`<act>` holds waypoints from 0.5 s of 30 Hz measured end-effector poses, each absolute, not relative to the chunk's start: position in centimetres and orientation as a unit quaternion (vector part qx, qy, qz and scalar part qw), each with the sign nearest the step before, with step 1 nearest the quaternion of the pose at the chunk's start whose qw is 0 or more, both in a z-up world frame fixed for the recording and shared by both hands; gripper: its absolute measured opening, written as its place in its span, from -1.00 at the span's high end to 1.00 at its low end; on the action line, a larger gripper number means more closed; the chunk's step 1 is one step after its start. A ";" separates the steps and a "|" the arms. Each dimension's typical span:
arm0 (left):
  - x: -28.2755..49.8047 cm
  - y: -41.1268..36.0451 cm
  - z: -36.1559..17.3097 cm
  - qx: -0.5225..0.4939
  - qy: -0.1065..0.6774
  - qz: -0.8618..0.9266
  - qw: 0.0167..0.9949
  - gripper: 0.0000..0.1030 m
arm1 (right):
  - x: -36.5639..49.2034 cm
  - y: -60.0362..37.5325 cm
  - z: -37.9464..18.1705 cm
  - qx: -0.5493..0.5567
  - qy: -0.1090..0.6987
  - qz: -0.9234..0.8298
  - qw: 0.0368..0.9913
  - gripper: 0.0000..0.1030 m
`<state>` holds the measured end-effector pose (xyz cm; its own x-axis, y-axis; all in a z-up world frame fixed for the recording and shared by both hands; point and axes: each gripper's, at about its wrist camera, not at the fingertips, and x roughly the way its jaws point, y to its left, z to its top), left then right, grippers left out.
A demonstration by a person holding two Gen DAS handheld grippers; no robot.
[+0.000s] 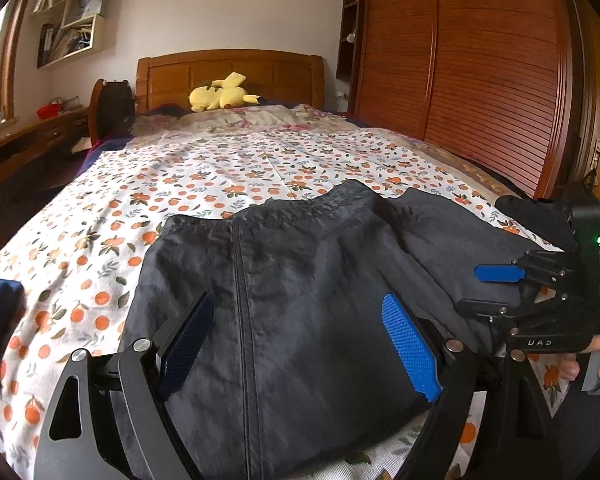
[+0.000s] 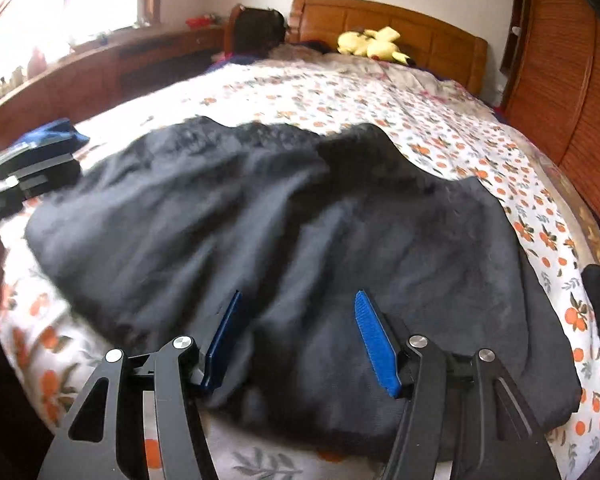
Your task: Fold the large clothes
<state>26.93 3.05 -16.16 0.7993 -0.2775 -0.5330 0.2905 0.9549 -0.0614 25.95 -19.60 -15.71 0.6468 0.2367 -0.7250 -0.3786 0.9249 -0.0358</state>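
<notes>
A black zip-front jacket [image 1: 300, 300] lies spread across the near end of the bed [image 1: 220, 168], on an orange-print sheet, its zipper running away toward the wooden headboard [image 1: 228, 76]. The left gripper [image 1: 300, 344] hovers over the jacket's front with its fingers [image 1: 410, 346] spread wide, nothing between them. The right gripper [image 2: 300, 340] hangs above the jacket's right side, fingers [image 2: 376, 344] parted and gripping nothing. A yellow plush toy [image 1: 220, 96] rests by the headboard.

Both cams sit low at the foot of the bed [image 1: 220, 168], looking up it toward the headboard [image 1: 228, 76]. Left one's close over the jacket [image 1: 300, 280]; right one angles in from the other side. They share the jacket and plush [image 2: 370, 44].
</notes>
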 end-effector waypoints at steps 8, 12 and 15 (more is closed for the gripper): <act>23.9 4.0 -16.0 0.000 0.292 -0.106 0.951 -0.77 | 25.4 -19.5 -18.1 -0.092 0.377 0.196 0.901 -0.08; 22.7 5.3 -16.6 -0.003 0.313 -0.076 0.947 -0.78 | 25.3 -19.2 -18.1 -0.109 0.375 0.195 0.900 -0.09; 22.0 6.6 -17.0 -0.007 0.321 -0.051 0.946 -0.93 | 25.4 -19.3 -18.2 -0.105 0.378 0.200 0.898 -0.09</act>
<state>22.02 6.55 -17.03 0.7882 -0.1004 -0.6071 0.0909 0.9948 -0.0464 25.37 -19.33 -18.22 0.6344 0.2802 -0.7205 -0.4390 0.8977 -0.0375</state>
